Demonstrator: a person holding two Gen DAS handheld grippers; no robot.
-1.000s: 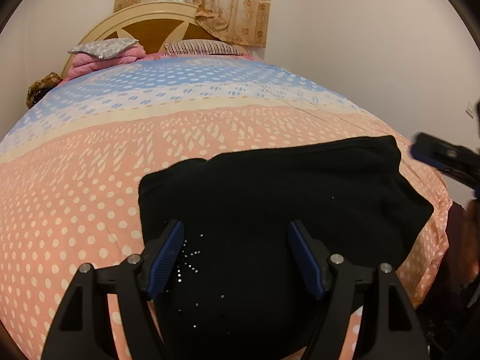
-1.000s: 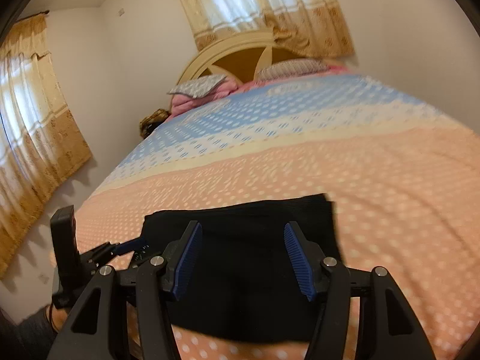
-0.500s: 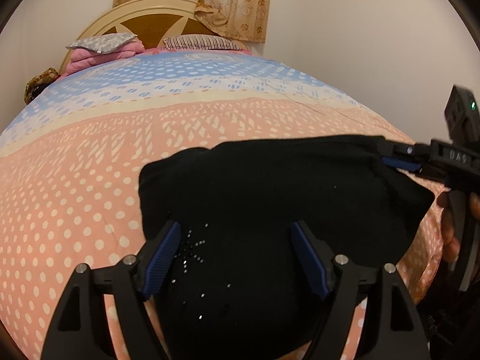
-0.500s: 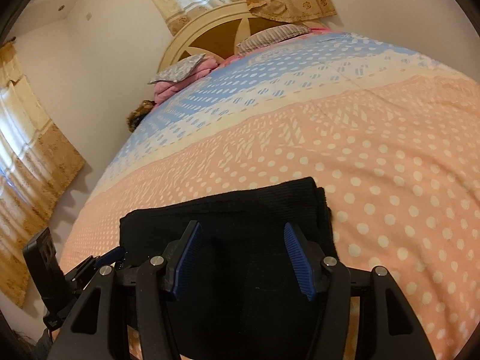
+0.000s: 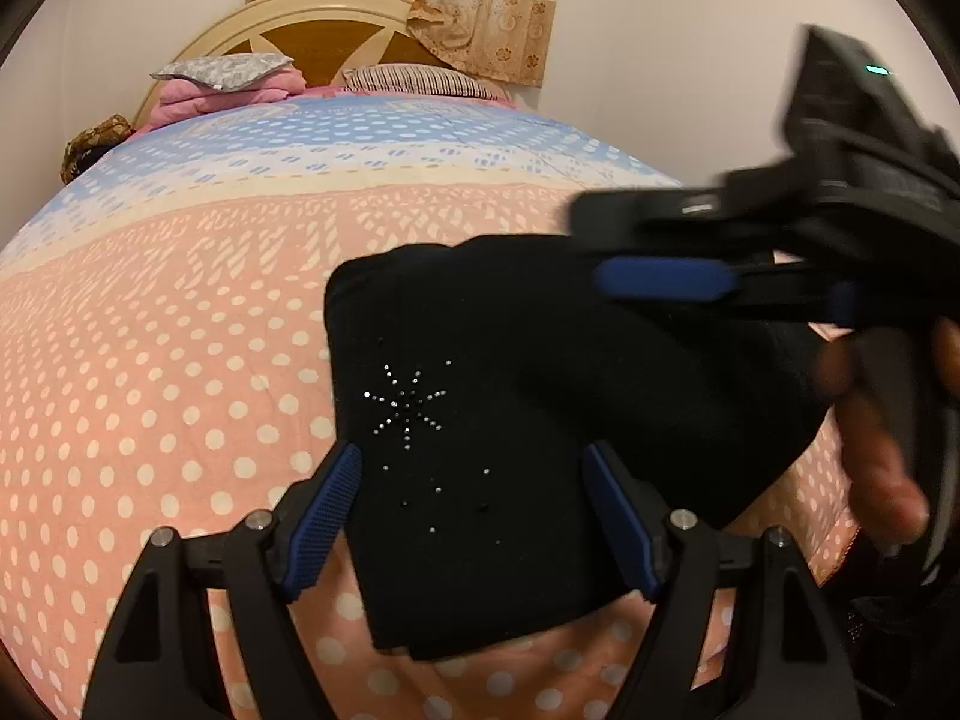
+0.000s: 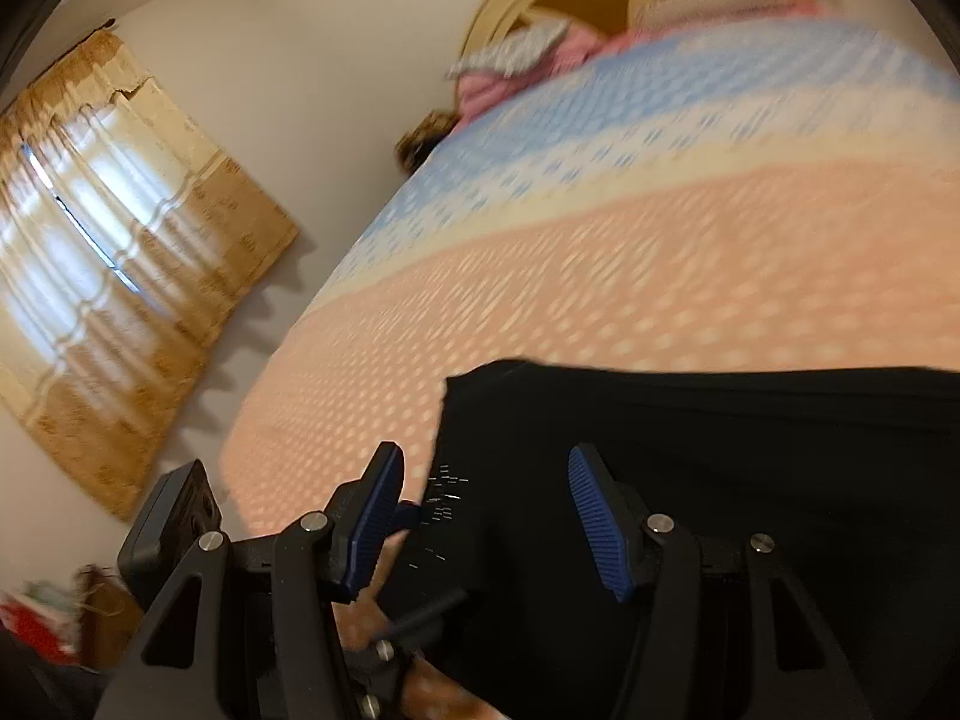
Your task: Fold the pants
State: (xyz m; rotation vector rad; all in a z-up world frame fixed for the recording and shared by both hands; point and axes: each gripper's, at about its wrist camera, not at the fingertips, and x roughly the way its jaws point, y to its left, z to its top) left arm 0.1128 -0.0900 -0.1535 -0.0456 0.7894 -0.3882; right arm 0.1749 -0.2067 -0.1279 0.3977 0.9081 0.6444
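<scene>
The folded black pants point(image 5: 540, 396) lie low and centre in the left wrist view on the dotted bedspread point(image 5: 168, 360), long axis running across the frame toward the right. The left gripper point(image 5: 474, 516), jaws just widening, straddles them with fingers spread. The right gripper point(image 6: 486, 516) is spread too, pinching nothing.

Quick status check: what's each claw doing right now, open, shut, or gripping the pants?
Left claw: open, has just been opening wider; black pants lie between its fingers, ungripped.
Right claw: open, over the pants, holding nothing.
</scene>
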